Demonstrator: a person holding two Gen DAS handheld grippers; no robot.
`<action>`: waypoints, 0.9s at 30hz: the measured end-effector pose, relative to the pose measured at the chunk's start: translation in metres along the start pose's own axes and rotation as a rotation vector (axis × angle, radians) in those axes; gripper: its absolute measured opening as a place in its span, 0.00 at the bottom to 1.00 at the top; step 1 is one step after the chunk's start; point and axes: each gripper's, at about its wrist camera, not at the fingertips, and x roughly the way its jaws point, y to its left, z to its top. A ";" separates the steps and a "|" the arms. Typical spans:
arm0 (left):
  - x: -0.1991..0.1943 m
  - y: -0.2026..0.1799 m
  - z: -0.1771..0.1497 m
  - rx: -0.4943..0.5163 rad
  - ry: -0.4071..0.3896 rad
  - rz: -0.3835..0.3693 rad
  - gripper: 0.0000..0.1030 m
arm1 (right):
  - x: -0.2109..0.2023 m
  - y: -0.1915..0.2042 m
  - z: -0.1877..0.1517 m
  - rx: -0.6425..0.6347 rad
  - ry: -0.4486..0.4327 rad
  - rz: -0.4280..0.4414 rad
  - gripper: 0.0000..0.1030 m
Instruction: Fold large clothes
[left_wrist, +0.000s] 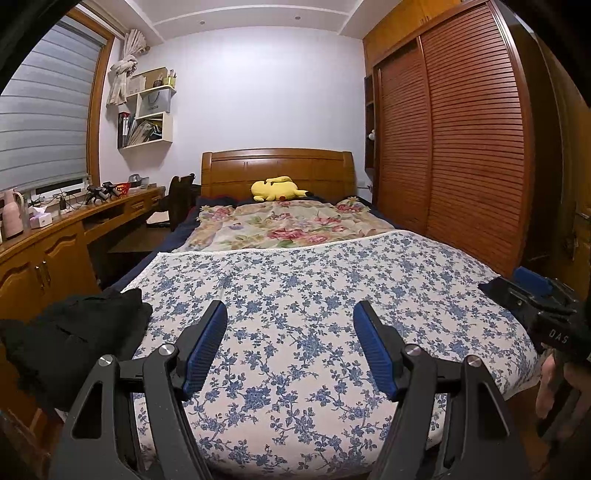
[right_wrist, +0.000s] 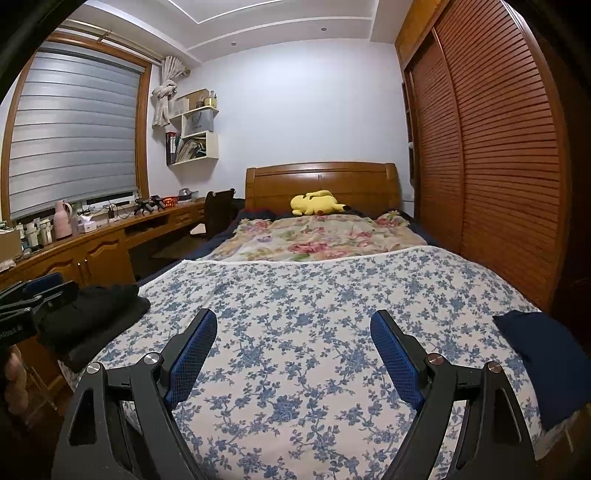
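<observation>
A black garment lies folded in a thick, bulky pile at the lower left of the left wrist view, on the left edge of the bed's blue-flowered cover; in the right wrist view the same pile sits at middle left, its layers stacked and its top surface rumpled. A dark blue cloth lies flat at the lower right of the right wrist view, on the cover's right edge. The left gripper stands wide open at bottom centre, its blue pads well apart, holding nothing and poised over bare cover. The right gripper is likewise spread wide at bottom centre, with nothing between its pads, above the cover. A yellow plush rests by the headboard in the middle of the frame.
</observation>
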 end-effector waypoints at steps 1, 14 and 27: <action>0.000 0.000 0.000 0.001 0.001 -0.001 0.69 | 0.001 0.000 -0.001 -0.001 0.000 0.001 0.84; 0.004 0.001 -0.005 -0.002 0.010 0.003 0.69 | 0.005 -0.001 -0.002 -0.004 0.002 0.004 0.84; 0.008 0.001 -0.006 -0.001 0.013 0.002 0.69 | 0.008 -0.004 -0.003 -0.004 -0.007 0.005 0.84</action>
